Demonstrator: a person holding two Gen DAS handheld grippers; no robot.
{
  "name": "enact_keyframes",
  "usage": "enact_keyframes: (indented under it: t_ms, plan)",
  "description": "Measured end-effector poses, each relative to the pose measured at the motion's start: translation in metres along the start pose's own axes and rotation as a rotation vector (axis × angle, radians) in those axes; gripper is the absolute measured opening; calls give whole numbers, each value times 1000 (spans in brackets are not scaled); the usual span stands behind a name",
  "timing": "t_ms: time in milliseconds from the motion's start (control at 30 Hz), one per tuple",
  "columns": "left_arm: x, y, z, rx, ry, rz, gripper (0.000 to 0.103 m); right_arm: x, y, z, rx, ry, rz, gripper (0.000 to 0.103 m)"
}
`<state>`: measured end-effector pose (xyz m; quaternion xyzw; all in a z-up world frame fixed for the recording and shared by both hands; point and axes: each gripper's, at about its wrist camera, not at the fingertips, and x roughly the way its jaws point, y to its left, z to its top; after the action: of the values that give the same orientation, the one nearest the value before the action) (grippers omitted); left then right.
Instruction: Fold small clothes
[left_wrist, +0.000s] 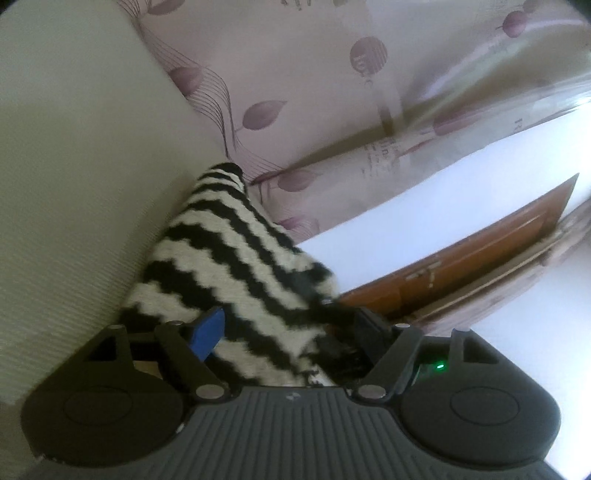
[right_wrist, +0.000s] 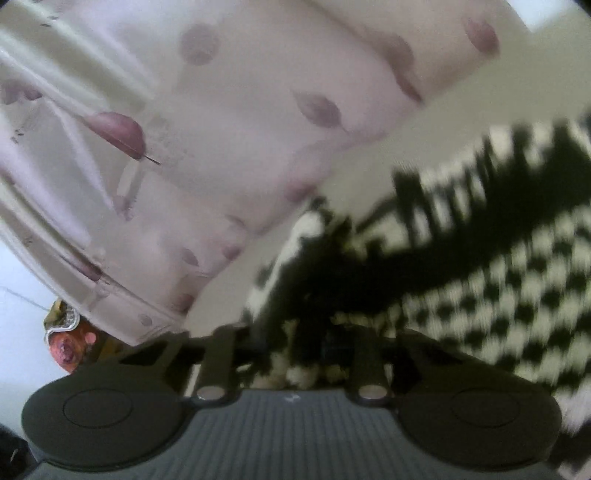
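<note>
Left wrist view: your left claw (left_wrist: 284, 328) stood apart, its fingers spread wide. The garment (left_wrist: 236, 273), a black-and-white zigzag knit, lay draped between them, running from the lower centre up to mid-frame. The blue pad (left_wrist: 207, 332) on the left finger sat just beside the cloth; whether they touched, you could not tell. The knit rested on a cream surface (left_wrist: 74, 184) filling the left of the frame. A curtain (left_wrist: 295, 92) with purple leaves hung across the top. A brown wooden door (left_wrist: 480, 251) showed at right.

Right wrist view, blurred: your right claw (right_wrist: 306, 350) was drawn close together and clamped on a bunched edge of the garment (right_wrist: 498, 295), which spread to the right of the frame. The curtain (right_wrist: 221, 129) filled the upper left. A small red-and-gold thing (right_wrist: 70, 343) showed at lower left, too blurred to name.
</note>
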<state>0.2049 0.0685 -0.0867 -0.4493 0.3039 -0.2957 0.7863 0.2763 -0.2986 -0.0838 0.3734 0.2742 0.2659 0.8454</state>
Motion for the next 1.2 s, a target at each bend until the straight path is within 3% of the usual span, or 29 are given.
enact_keyframes:
  t_ms: [133,300,367,467,533,567,600,633,700,767,1033,1067,1133,1200]
  plan:
    - [-1,-7,4,30,-20,39,90,-22,-4,25,-56,-34,-16,20]
    - [21,-25,0,108,4,36,91,-56,-32,54,-50,-91,-82,19]
    - [35,-32,-4,150,24,42,92,-70,-47,65,-30,-122,-108,14]
    - [48,-37,-11,211,20,48,92,-81,-69,75,59,-94,-58,14]
    - [48,-32,-10,179,13,17,92,-84,-72,65,117,-78,-12,19]
    - [50,-31,-12,172,9,16,92,-85,-72,58,138,-68,40,24]
    - [49,-30,-12,173,5,19,92,-85,-70,50,140,-64,63,46]
    - [48,-28,-12,176,3,23,92,-82,-66,43,129,-57,62,77]
    - [44,-25,-12,167,4,31,92,-72,-62,30,117,-37,76,92]
    - [41,-25,-12,165,0,36,93,-60,-63,23,122,-13,36,92]
    - [25,-8,-15,135,2,60,96,-28,-57,0,125,8,27,90]
    - [25,-6,-15,125,0,62,96,-25,-54,-1,115,16,36,86]
    - [24,-2,-16,112,-1,65,96,-14,-45,-2,62,55,-18,59]
    - [25,-1,-18,107,-3,69,96,-3,-40,-5,32,87,-34,49]
